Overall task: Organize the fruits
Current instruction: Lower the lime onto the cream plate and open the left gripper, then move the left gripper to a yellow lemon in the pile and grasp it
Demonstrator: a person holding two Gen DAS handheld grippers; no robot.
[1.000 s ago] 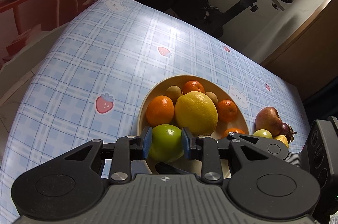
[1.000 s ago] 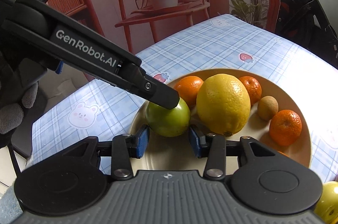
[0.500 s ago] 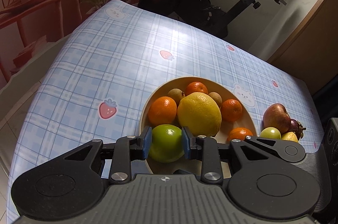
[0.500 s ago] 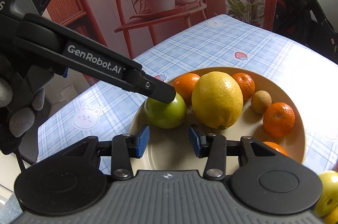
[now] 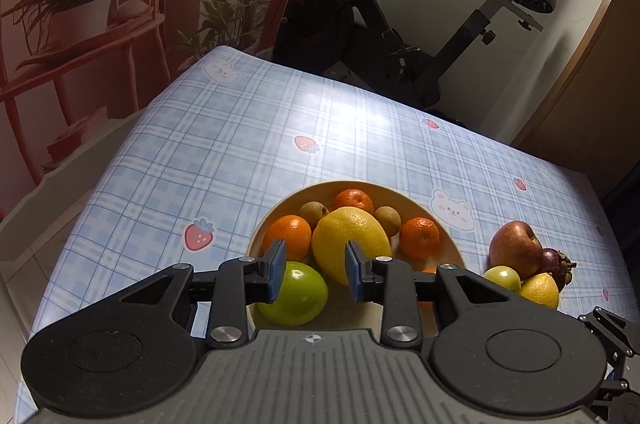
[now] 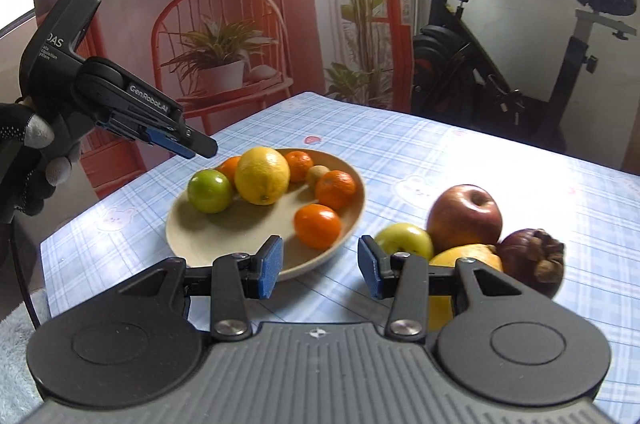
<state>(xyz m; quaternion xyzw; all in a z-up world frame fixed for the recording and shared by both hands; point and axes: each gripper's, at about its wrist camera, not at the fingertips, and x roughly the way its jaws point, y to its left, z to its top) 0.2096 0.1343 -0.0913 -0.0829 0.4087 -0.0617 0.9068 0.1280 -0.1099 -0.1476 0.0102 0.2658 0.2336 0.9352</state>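
On the checked tablecloth (image 6: 420, 152) sits a shallow beige plate (image 6: 200, 244), the landmark here. In it: a green apple (image 6: 210, 190) at the rim nearest the left gripper (image 6: 188, 146), a large lemon (image 6: 262, 174) touching it, four mandarins (one marked (image 6: 318, 226)) and small brown fruits (image 6: 318, 172) toward the far rim.

Left gripper hovers above the plate's left edge, clear of the apple; seen from its own camera (image 5: 314, 270), the blue pads stand a little apart with nothing pressed between them, the apple lying below and behind the left pad. A gloved hand (image 6: 28, 160) holds it.

Right gripper (image 6: 320, 266) sits low at the plate's near-right rim, jaws apart and empty.

Off the plate, to its right: a red apple (image 6: 464, 216), a small yellow-green apple (image 6: 404, 244), a yellow fruit (image 6: 466, 256) and a mangosteen (image 6: 532, 256), bunched and touching.

Only the right view shows the gloved hand and the left gripper from outside. Only the left view shows two brown fruits (image 5: 314, 212) behind the lemon; the right view shows one.
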